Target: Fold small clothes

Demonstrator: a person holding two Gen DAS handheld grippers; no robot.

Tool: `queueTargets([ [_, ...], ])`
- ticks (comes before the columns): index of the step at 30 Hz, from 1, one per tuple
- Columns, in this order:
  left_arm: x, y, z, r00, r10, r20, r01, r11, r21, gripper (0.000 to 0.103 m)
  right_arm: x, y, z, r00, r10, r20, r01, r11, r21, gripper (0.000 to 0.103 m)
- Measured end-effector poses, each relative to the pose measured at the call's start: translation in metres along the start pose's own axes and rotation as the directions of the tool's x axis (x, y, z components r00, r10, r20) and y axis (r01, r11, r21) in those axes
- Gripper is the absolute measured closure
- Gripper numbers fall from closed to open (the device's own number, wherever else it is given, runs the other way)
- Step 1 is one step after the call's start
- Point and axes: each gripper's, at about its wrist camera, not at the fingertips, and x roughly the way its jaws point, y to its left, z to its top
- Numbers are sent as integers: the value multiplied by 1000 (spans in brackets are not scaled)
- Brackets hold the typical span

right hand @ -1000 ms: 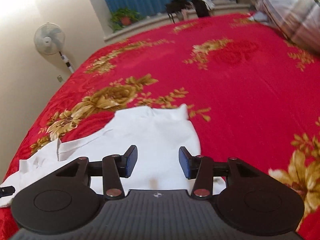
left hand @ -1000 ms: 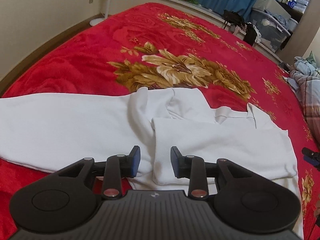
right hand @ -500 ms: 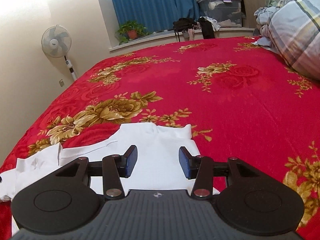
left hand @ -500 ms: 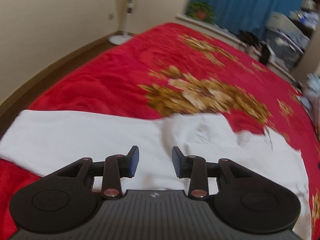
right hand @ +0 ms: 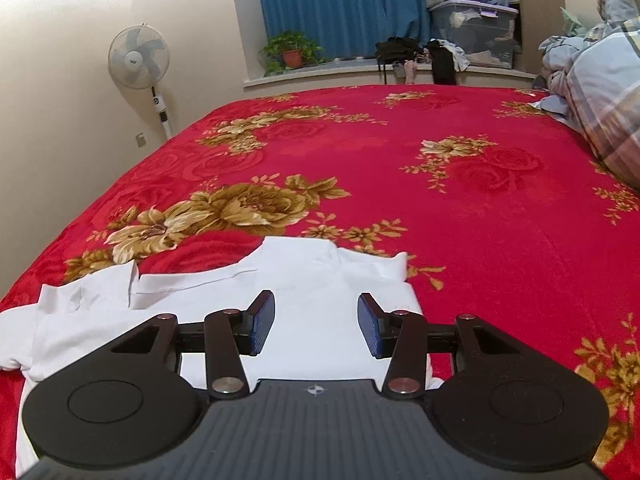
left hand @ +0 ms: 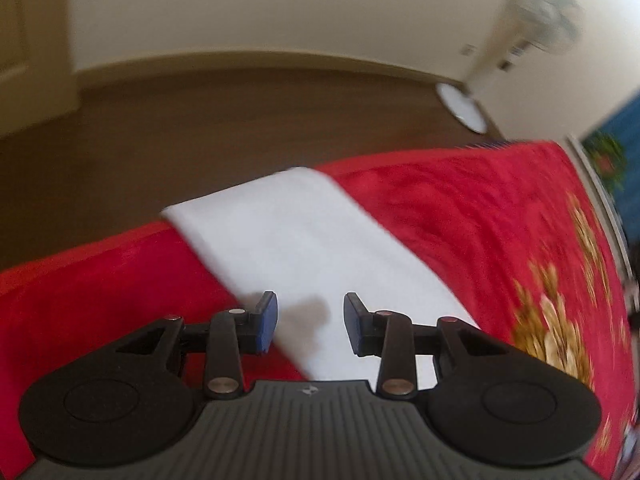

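Observation:
A white garment (right hand: 248, 320) lies flat on a red flowered blanket (right hand: 460, 208), partly folded, its collar end toward the middle of the bed. My right gripper (right hand: 316, 326) is open and empty just above that end. In the blurred left wrist view the garment's long unfolded part (left hand: 304, 240) runs to the bed's edge. My left gripper (left hand: 310, 322) is open and empty over it, casting a small shadow on the cloth.
Past the bed's edge lie brown floor (left hand: 200, 132) and a standing fan (right hand: 140, 60). A plaid quilt (right hand: 600, 92) is piled at the right. A windowsill with a potted plant (right hand: 290, 52), storage bins (right hand: 472, 28) and blue curtains is behind.
My left gripper has swung left from the folded middle of the garment to its unfolded end by the bed's edge. My right gripper has tipped up and drawn back slightly. Both stayed open.

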Motion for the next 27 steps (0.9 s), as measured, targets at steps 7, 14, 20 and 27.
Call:
queueTargets([
  [7,8,20,7,1000,5,5,-4,995,-95,66,3,-1,-2,1000,-4,-27,4,1000,5,56],
  [14,-10,16,-7,997,80,-17,-81,992,-99,62,-2,-10,0,1000,-8,-11,9,1000,15,56],
  [20,-2,14,-6,998,62,1,-61,992,-114,72,-2,-14,2,1000,-6,-11,7,999,34,56],
  [27,-30,-21,-16,980,37,197,-49,997,55,100,-5,-13,4,1000,4,-2,-4,999,32,56],
])
